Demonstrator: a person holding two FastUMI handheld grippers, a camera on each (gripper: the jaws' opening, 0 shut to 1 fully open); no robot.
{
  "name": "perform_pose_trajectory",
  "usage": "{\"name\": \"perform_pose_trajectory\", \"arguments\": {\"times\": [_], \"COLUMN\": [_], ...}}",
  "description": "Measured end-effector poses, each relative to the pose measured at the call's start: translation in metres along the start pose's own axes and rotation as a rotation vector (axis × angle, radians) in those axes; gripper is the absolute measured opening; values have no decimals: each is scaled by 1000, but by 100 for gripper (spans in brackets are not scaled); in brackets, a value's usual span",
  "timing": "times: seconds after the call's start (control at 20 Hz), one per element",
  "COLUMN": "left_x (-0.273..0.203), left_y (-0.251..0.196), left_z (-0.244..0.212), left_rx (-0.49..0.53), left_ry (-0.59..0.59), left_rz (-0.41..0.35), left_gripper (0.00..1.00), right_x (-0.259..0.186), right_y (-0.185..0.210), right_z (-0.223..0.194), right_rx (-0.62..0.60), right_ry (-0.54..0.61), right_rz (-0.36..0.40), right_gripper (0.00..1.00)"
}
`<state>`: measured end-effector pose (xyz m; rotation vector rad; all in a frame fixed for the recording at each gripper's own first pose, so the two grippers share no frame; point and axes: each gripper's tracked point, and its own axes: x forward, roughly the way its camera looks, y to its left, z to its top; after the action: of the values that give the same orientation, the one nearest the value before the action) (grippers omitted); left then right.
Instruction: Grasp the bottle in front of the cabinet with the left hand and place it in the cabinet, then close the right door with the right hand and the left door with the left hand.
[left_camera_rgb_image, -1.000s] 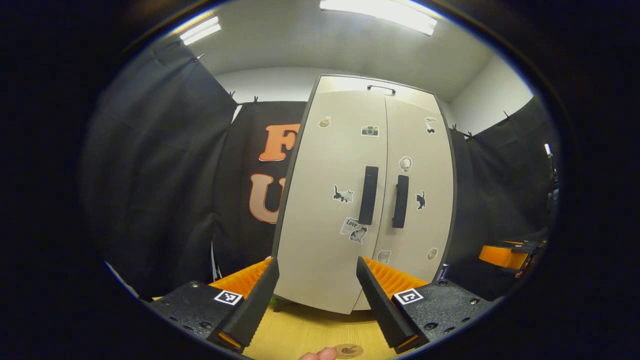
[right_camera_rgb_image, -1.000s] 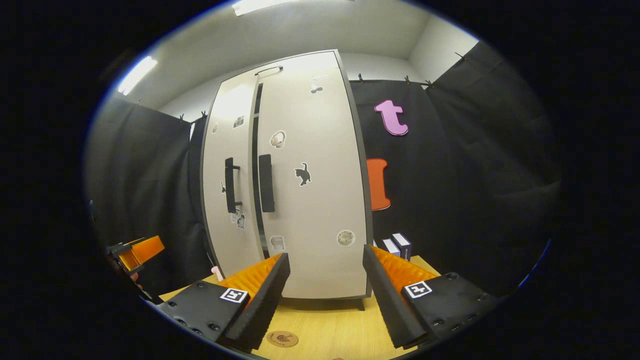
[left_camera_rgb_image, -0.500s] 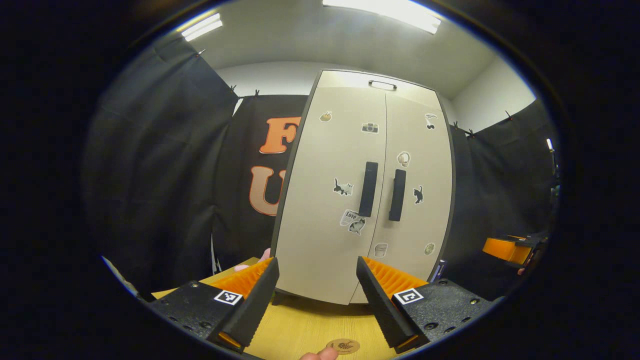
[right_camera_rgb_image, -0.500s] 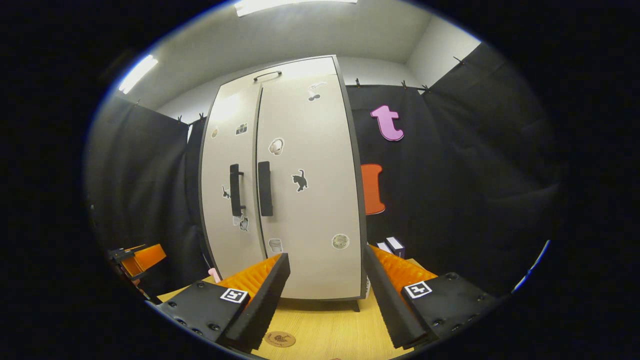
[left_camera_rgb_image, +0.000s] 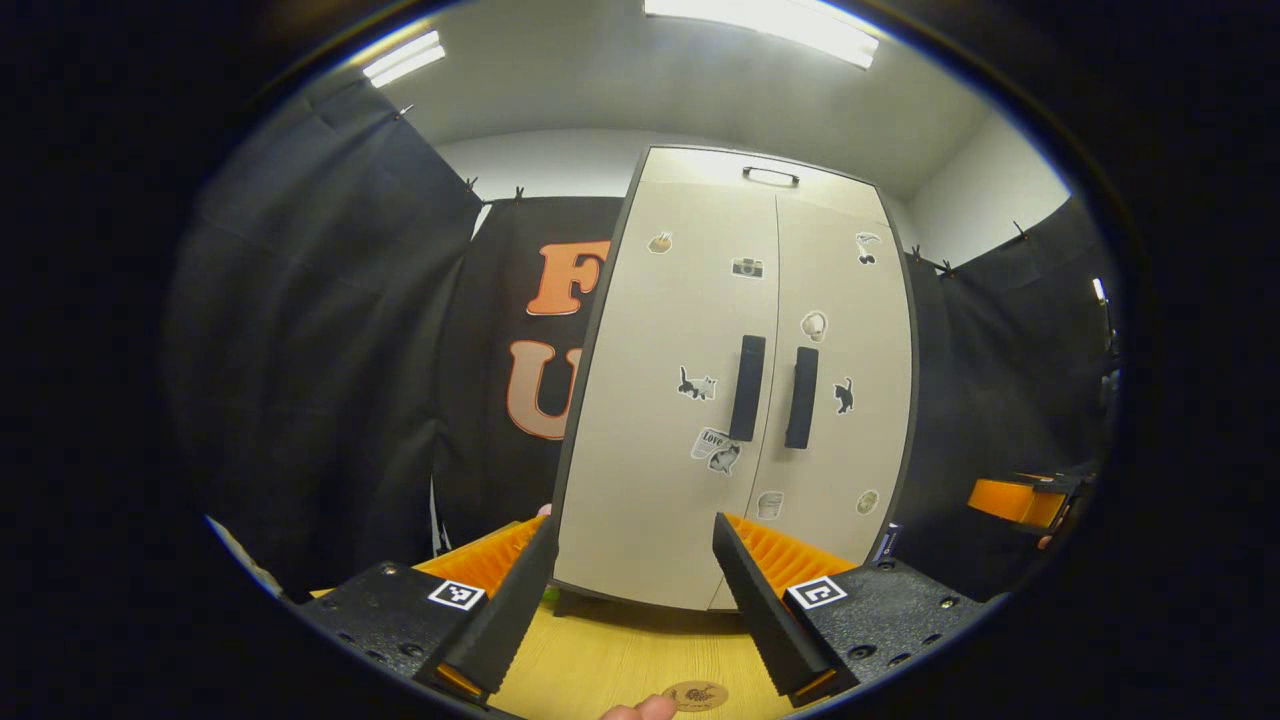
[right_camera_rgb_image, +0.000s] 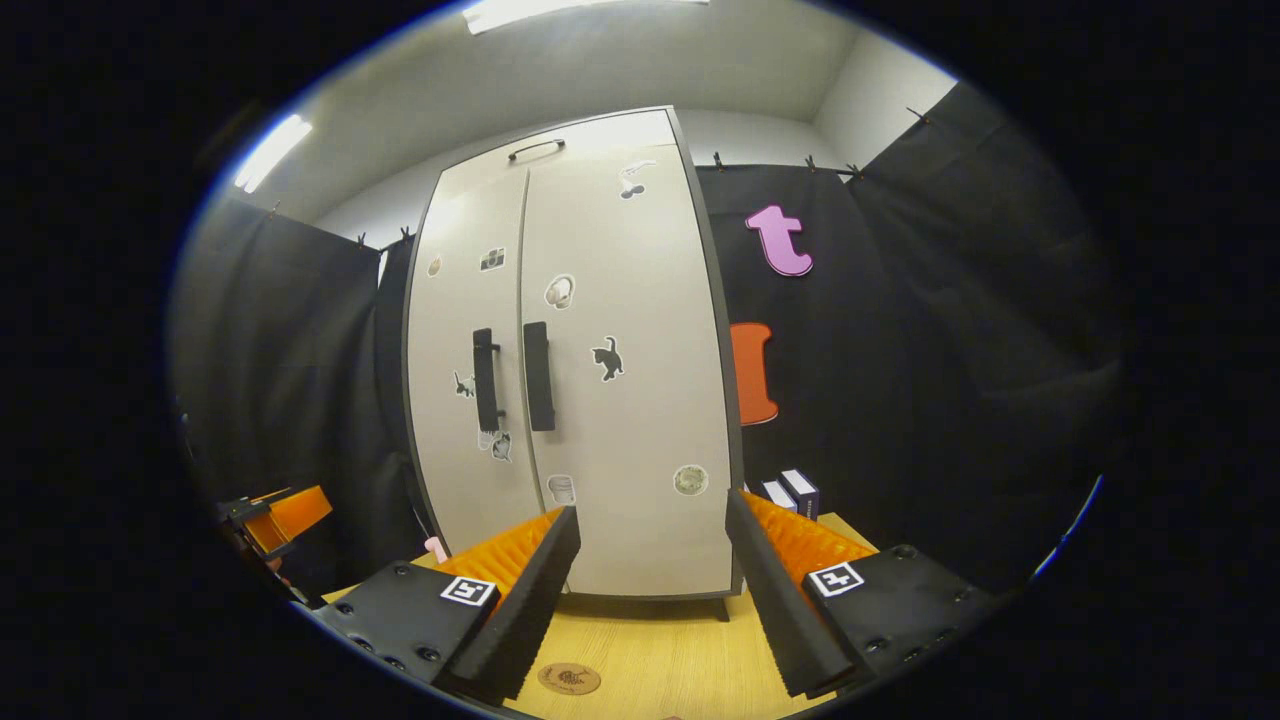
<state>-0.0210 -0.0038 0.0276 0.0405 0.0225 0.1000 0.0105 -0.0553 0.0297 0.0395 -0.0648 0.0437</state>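
The tall beige cabinet (left_camera_rgb_image: 690, 330) stands on the table with both doors flush and their two black handles (left_camera_rgb_image: 747, 388) side by side. What is inside is hidden behind the doors. My left gripper (left_camera_rgb_image: 634, 526) is open and empty, a short way in front of the left door's lower part. In the right gripper view the cabinet (right_camera_rgb_image: 620, 330) stands just ahead, and my right gripper (right_camera_rgb_image: 652, 510) is open and empty before the right door. Each gripper also appears low at the edge of the other's view: the right gripper (left_camera_rgb_image: 1015, 500) and the left gripper (right_camera_rgb_image: 285, 512).
The light wooden table (right_camera_rgb_image: 650, 660) carries a round coaster (left_camera_rgb_image: 695, 694) near my fingers. Small dark boxes (right_camera_rgb_image: 795, 492) stand beside the cabinet's right side. A small pink object (right_camera_rgb_image: 435, 548) lies by its left foot. Black cloth walls close in all around.
In the right gripper view the dark gap between the doors has closed and the left door now sits flush. Both grippers have drawn back slightly from the cabinet.
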Motion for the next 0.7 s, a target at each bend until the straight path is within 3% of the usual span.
{"name": "perform_pose_trajectory", "arguments": {"times": [0.7], "left_x": [2], "left_y": [1], "left_z": [-6], "left_rx": [0], "left_ry": [12], "left_rz": [-3], "left_gripper": [95], "right_x": [4], "right_y": [3], "right_z": [-5], "right_rx": [3], "right_ry": [9], "right_rz": [1], "right_gripper": [97]}}
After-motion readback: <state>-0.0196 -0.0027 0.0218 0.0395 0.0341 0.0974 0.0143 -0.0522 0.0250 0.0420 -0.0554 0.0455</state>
